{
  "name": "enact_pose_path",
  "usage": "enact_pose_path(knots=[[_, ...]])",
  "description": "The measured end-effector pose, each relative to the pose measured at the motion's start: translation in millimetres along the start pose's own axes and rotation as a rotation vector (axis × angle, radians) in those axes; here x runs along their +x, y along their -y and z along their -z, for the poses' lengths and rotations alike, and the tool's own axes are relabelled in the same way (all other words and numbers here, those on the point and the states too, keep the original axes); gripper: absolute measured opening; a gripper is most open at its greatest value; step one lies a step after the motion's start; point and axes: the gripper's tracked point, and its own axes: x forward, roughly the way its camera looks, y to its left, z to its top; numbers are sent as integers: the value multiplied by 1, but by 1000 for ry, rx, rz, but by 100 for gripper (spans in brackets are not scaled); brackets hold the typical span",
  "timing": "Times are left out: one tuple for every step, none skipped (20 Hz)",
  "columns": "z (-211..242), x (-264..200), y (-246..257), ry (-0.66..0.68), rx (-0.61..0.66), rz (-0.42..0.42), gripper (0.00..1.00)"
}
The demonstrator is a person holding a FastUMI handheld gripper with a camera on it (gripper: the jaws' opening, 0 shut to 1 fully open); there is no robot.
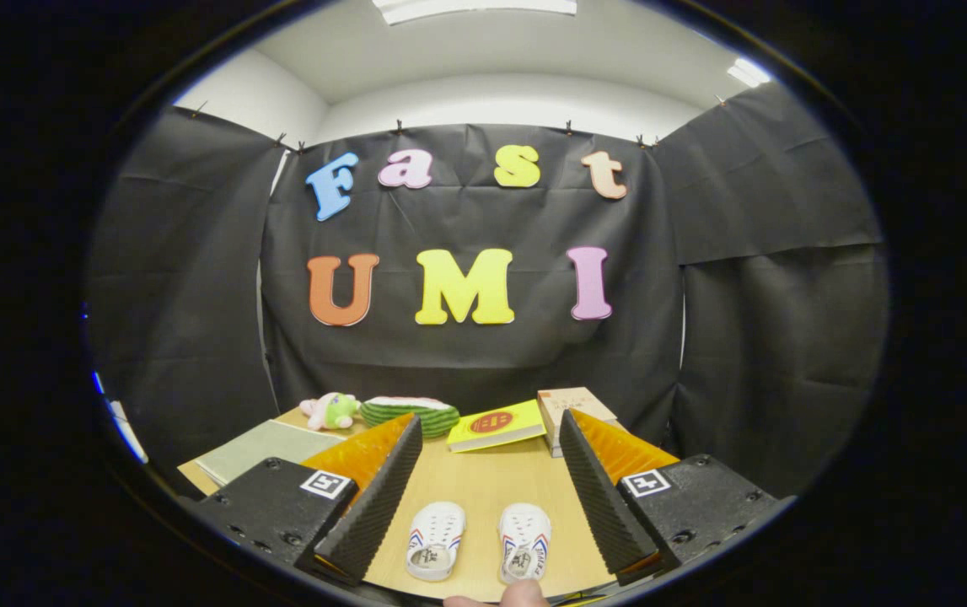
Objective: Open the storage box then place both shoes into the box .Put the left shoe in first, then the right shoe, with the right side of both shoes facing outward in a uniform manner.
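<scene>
While the claw hangs above the wooden tabletop, its two fingers stand spread wide, holding nothing and touching nothing. Between them, on the bare wood, lie two small white shoes side by side, toes pointing away from the claw: the left shoe nearer the left finger and the right shoe nearer the right finger, slightly apart from each other. Beyond the shoes, at the far end of the tabletop, a yellow book lies flat. Beside that book, on its right, stands a tan cardboard box; on its left rest a watermelon-slice toy, then a small plush toy, and nearer, a grey-green booklet. A fingertip shows just short of the shoes.
</scene>
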Motion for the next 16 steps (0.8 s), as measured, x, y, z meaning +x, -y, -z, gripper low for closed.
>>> enact_pose_path(knots=[[0,1,-1,-2,1,-3,100],[1,1,-1,-3,2,-5,100],[0,1,-2,0,3,-6,100],[0,1,-1,-1,3,-7,100],[0,2,-2,0,3,-8,100],[2,3,-3,-3,2,-10,100],[3,5,-5,-7,0,-12,100],[6,6,-6,-15,-4,-13,100],[8,7,-8,-21,-9,-17,100],[11,8,-10,-24,-10,-23,100],[16,11,-14,-33,-10,-36,100],[23,14,-22,-48,-7,-60,100],[32,17,-31,-66,3,-94,100],[39,20,-44,-85,31,-143,100],[48,21,-60,-111,74,-211,100],[58,22,-76,-142,124,-280,100]])
